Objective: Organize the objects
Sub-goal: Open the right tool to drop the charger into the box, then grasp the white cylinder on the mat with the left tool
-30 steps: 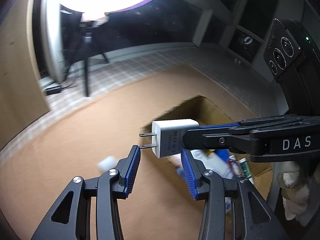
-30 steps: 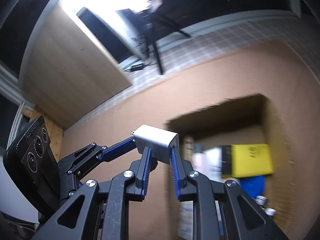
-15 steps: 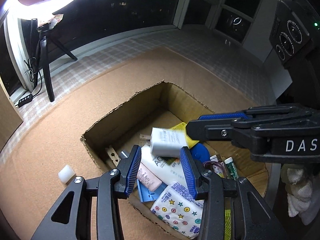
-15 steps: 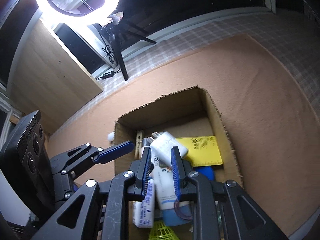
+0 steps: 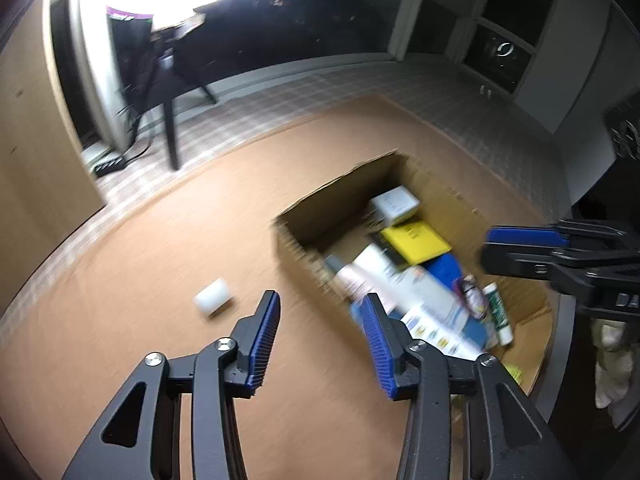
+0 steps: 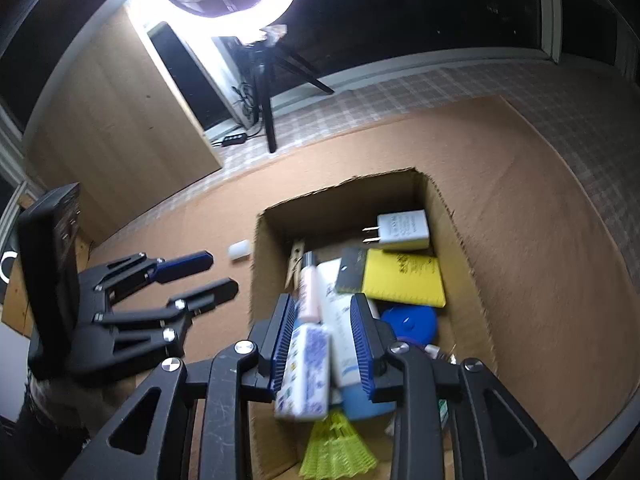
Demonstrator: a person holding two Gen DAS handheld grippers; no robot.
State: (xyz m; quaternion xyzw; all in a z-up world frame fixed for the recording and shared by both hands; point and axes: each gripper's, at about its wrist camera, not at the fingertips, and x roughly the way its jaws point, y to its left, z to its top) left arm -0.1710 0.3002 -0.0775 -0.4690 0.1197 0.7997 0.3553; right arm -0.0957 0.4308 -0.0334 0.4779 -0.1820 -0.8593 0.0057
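Note:
A white wall charger (image 6: 402, 230) lies loose in the far corner of the open cardboard box (image 6: 344, 190), prongs pointing left; it also shows in the left wrist view (image 5: 394, 204). My right gripper (image 6: 322, 340) hangs over the box's near half with its jaws opening and nothing gripped; a printed packet (image 6: 306, 364) and a white tube (image 6: 340, 320) lie below in the gap. My left gripper (image 5: 320, 336) is over bare carpet left of the box (image 5: 332, 188), its jaws opening and empty. A small white cylinder (image 5: 213, 301) lies on the carpet just ahead and left of it.
The box also holds a yellow notebook (image 6: 404, 278), a blue round case (image 6: 410, 322), a wooden peg (image 6: 295, 262) and a green shuttlecock (image 6: 338, 448). A ring light on a tripod (image 6: 268, 80) stands beyond the carpet (image 6: 520, 200), beside a wooden panel (image 6: 120, 120).
The charger left my right gripper and now lies in the box's far corner. Both grippers have opened wider. My left gripper swung left, off the box and over the carpet.

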